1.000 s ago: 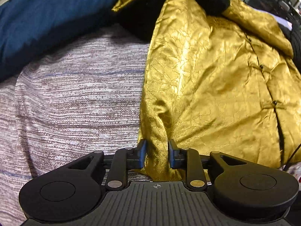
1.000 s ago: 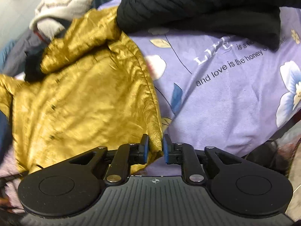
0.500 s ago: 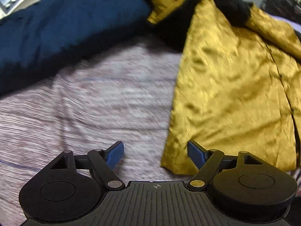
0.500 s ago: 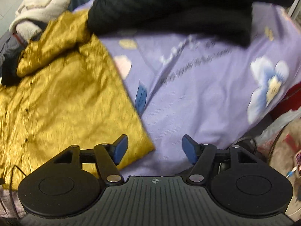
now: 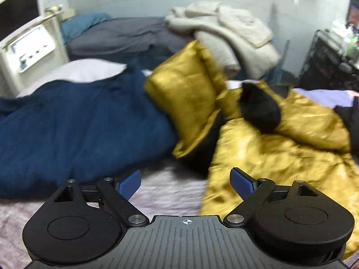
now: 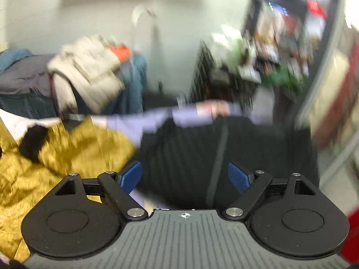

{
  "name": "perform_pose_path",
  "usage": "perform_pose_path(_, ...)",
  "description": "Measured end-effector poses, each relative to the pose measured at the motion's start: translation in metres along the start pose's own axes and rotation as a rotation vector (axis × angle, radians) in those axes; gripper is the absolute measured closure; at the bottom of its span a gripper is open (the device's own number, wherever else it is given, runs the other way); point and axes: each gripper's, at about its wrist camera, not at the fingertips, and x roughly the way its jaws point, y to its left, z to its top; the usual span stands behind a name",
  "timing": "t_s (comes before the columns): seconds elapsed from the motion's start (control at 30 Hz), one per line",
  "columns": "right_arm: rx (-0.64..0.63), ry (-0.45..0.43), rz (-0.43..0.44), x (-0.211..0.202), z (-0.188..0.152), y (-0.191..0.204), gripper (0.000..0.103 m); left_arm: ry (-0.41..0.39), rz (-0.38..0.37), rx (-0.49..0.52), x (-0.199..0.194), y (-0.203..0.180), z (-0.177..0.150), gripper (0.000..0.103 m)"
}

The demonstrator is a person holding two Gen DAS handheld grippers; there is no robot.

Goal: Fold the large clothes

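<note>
A shiny gold jacket with black lining and a black cuff lies spread on the bed, one sleeve folded up over a navy garment. My left gripper hangs above the jacket's left hem, wide open, nothing between its blue pads. In the blurred right wrist view the gold jacket lies at lower left. My right gripper is raised over a black quilted coat; its jaws are opening and hold nothing.
A navy quilt lies left of the jacket, on a mottled pink-grey bedcover. Cream and grey clothes pile at the back wall. A white machine stands far left. Dark crates and a cluttered shelf stand right.
Both grippers let go of the gold jacket's bottom corners, opened wide and rose away from the bed. The views tilted up toward the back wall.
</note>
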Motion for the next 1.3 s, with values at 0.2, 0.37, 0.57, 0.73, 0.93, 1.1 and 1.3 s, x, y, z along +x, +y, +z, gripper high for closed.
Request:
perform_pose_path(0.2, 0.155, -0.169, 0.179, 0.002, 0.056, 0.001, 0.003, 0.032, -0.095, 0.055, 0.026, -0.049, -0.002, 0.0)
perform_pose_path(0.37, 0.17, -0.025, 0.283, 0.053, 0.027, 0.052, 0.003, 0.003, -0.139, 0.065, 0.063, -0.077, -0.032, 0.0)
perform_pose_path(0.57, 0.275, 0.264, 0.375, 0.104, -0.051, 0.116, 0.003, -0.05, -0.14, 0.067, 0.127, -0.104, -0.074, 0.0)
perform_pose_path(0.73, 0.401, 0.397, 0.364, 0.095, -0.095, 0.138, 0.003, -0.108, -0.039, 0.131, 0.156, -0.115, -0.112, 0.0)
perform_pose_path(0.93, 0.46, 0.439, 0.291, 0.075, -0.111, 0.119, 0.003, -0.225, 0.001, 0.198, 0.146, -0.124, -0.138, 0.0)
perform_pose_path(1.1, 0.503, 0.468, 0.237, 0.079, -0.12, 0.098, 0.003, -0.215, -0.027, 0.172, 0.147, -0.119, -0.137, 0.0)
perform_pose_path(1.3, 0.53, 0.508, 0.249, 0.074, -0.132, 0.103, 0.003, -0.214, -0.024, 0.176, 0.151, -0.119, -0.136, 0.0)
